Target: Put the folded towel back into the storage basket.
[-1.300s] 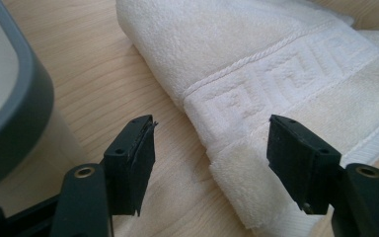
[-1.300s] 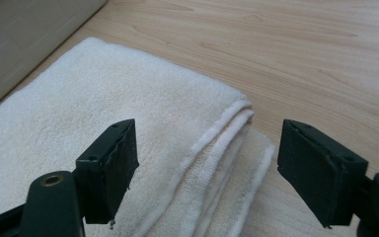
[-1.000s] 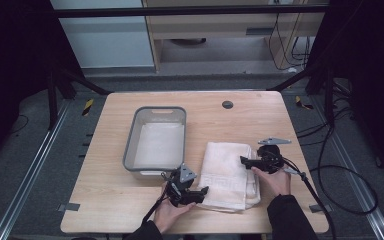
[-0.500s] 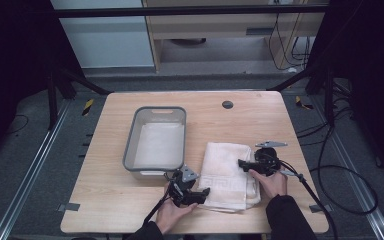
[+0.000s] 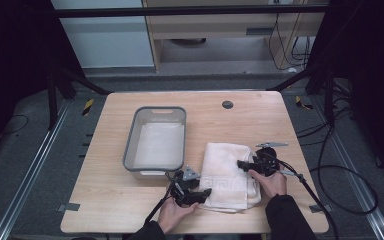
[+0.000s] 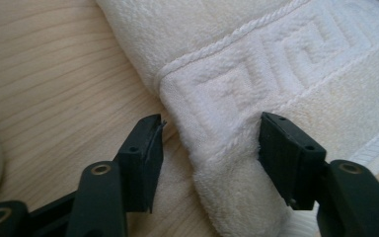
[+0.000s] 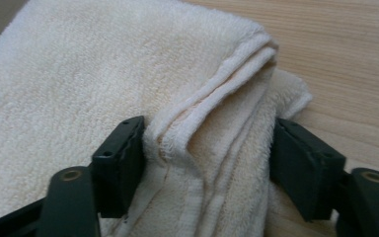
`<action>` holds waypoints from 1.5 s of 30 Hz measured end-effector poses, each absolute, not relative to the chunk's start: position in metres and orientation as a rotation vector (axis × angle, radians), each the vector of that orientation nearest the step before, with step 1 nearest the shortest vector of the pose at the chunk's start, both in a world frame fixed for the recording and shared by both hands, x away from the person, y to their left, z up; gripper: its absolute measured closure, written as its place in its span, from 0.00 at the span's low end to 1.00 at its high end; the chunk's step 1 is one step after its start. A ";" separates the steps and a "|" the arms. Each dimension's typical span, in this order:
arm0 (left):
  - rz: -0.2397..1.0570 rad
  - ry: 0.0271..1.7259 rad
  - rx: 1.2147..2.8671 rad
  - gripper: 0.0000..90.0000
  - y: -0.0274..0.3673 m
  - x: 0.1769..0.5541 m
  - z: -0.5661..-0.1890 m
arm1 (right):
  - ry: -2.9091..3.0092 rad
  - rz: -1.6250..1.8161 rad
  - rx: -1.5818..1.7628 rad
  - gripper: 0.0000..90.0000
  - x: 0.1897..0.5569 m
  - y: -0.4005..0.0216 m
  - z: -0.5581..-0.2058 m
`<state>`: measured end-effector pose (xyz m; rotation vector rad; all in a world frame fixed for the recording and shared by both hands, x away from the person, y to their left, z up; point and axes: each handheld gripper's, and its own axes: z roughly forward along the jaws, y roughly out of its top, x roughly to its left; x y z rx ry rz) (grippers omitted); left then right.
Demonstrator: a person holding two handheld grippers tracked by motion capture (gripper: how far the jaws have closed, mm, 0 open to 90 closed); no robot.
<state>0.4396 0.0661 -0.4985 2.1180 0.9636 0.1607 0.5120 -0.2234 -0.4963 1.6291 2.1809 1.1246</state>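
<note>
A folded cream-white terry towel point(image 5: 228, 175) with a raised key-pattern border lies on the light wooden tabletop point(image 5: 105, 200), toward the person's side and a little right of the middle. The left hand-held gripper point(image 5: 203, 192) sits low at the towel's near left corner; in the left gripper view its jaws stand apart, straddling the rolled edge of the towel point(image 6: 256, 94), one on bare wood and the other pressing against the patterned border. The right hand-held gripper point(image 5: 241, 164) reaches in from the towel's right side, and in the right gripper view its jaws also stand apart with the stacked, folded hems of the towel point(image 7: 128, 79) between them, not yet pinched. Just left of the towel, nearly touching its far left corner, stands a grey rectangular plastic bin point(image 5: 130, 155) with a pale lining in its bottom, close beside the left hand-held gripper. A small dark round grommet point(image 5: 227, 104) is set in the tabletop beyond the towel, well apart. Black cables point(image 5: 325, 175) trail off the right edge toward the floor.
</note>
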 end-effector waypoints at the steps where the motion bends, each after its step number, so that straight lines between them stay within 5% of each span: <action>1: 0.149 0.962 2.115 0.51 0.066 0.440 -0.499 | 2.183 1.131 1.633 0.40 0.512 -0.223 -0.496; 7: 0.086 0.958 2.101 0.64 0.066 0.441 -0.498 | 2.205 1.182 1.681 0.57 0.512 -0.223 -0.495; 14: 0.036 0.963 2.092 0.73 0.067 0.442 -0.498 | 2.215 1.186 1.693 0.67 0.512 -0.222 -0.492; 26: 0.034 0.959 2.060 0.88 0.071 0.440 -0.497 | 2.208 1.201 1.634 0.72 0.509 -0.220 -0.481; 45: 0.094 0.884 1.998 0.90 0.082 0.431 -0.467 | 2.131 1.340 1.485 0.73 0.491 -0.219 -0.438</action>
